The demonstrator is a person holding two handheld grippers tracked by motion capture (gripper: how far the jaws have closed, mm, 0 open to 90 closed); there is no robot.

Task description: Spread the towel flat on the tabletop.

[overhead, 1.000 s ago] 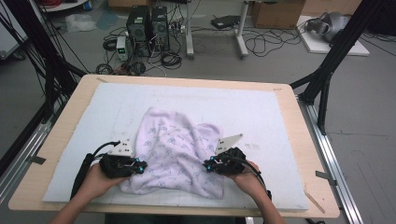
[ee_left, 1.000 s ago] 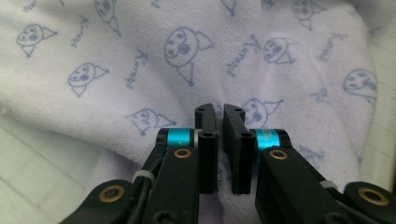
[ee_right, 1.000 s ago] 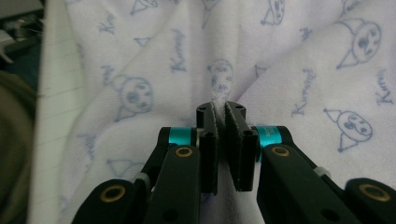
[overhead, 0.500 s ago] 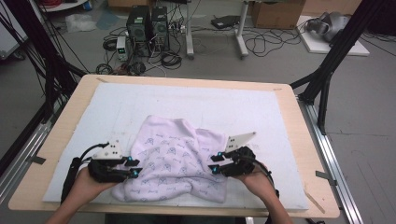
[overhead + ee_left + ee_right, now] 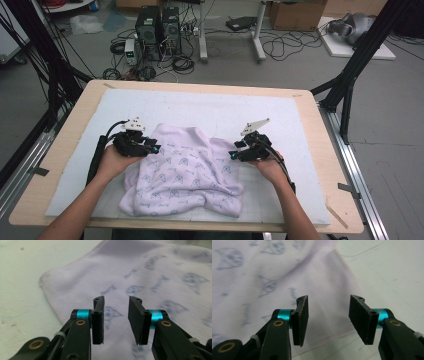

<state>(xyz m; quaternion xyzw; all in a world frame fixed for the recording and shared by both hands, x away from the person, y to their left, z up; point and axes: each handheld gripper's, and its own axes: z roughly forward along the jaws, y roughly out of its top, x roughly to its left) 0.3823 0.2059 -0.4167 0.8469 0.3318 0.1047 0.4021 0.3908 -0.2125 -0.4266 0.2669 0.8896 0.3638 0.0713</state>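
Note:
A pale lilac cloth [image 5: 187,172] with a blue print lies crumpled on the white mat [image 5: 225,107]. My left gripper [image 5: 154,148] sits at the cloth's upper left edge, pointing right over it. In the left gripper view the left gripper [image 5: 116,302] is open, with the hemmed cloth [image 5: 155,272] lying beyond the jaws and nothing pressed between them. My right gripper [image 5: 233,155] is at the cloth's right side, pointing left. The right gripper [image 5: 329,301] is open wider over the cloth's hem [image 5: 344,277]. Both pairs of jaws have just been opening.
The mat covers a wooden table [image 5: 320,130] with bare mat behind and to both sides of the cloth. Black frame posts [image 5: 350,85] and metal rails [image 5: 357,165] flank the table. Computer towers [image 5: 157,25] and cables stand on the floor behind.
Both grippers have let go of the cloth and opened. They moved away from the person, from the cloth's near corners up to its sides. The cloth has settled lower and nearer.

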